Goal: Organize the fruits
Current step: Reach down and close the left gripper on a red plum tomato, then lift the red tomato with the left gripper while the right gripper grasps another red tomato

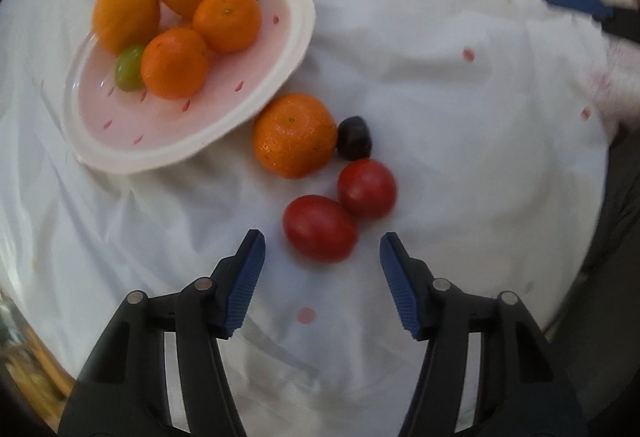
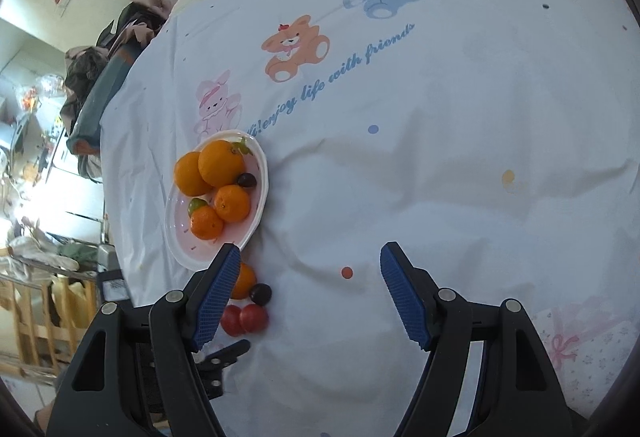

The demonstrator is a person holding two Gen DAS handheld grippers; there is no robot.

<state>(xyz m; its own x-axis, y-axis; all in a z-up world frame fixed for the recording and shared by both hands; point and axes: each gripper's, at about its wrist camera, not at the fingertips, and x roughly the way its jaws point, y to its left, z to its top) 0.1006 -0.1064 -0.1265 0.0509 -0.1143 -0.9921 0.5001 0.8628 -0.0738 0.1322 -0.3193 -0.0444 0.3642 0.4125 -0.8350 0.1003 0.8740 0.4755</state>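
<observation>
plate point(image 1: 280, 77): oranges on it | tomatoes point(image 1: 320, 229) beside plate (touching each other)

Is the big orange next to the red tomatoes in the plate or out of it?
Out. The orange lies on the white cloth, just outside the plate's rim, beside a dark grape.

Printed words on the white cartoon-printed cloth point(image 2: 440, 165)

Blue cursive script reads "Hi! enjoy life with friends", running beneath the orange bear point(image 2: 295, 47); the left wrist view shows it blurred, unreadable.

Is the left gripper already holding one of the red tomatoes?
No, the left gripper stands open, its pads clear of the nearer tomato on the cloth.
</observation>
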